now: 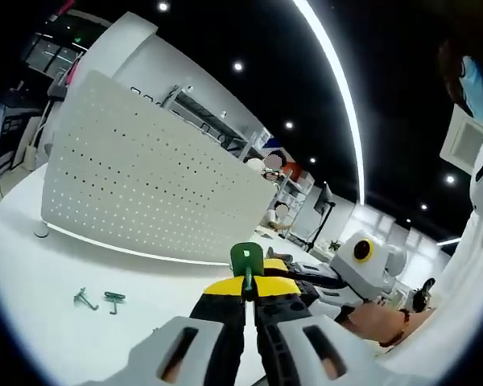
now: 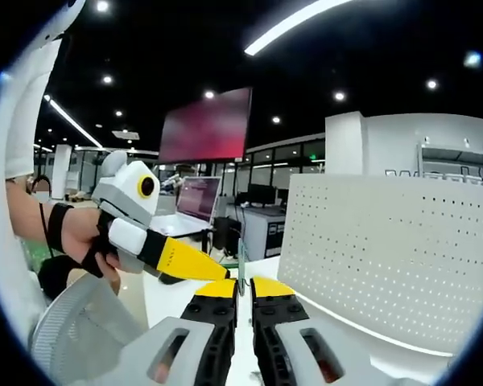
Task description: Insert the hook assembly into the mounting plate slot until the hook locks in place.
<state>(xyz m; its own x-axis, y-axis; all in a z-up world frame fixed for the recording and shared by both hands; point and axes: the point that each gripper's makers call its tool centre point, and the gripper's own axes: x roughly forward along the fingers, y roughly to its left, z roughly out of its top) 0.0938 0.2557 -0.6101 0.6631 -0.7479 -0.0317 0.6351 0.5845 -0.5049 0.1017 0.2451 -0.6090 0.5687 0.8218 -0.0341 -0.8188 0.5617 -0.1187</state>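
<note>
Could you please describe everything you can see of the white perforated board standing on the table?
The white perforated board is a wide, flat panel, apparently painted metal or plastic, covered in a regular grid of small holes. It stands upright on the white table, resting on a small round foot at one lower corner. No hook hangs on its visible face. Two small green hooks lie on the table in front of it, apart from it. Neither hand-held gripper touches it.
</note>
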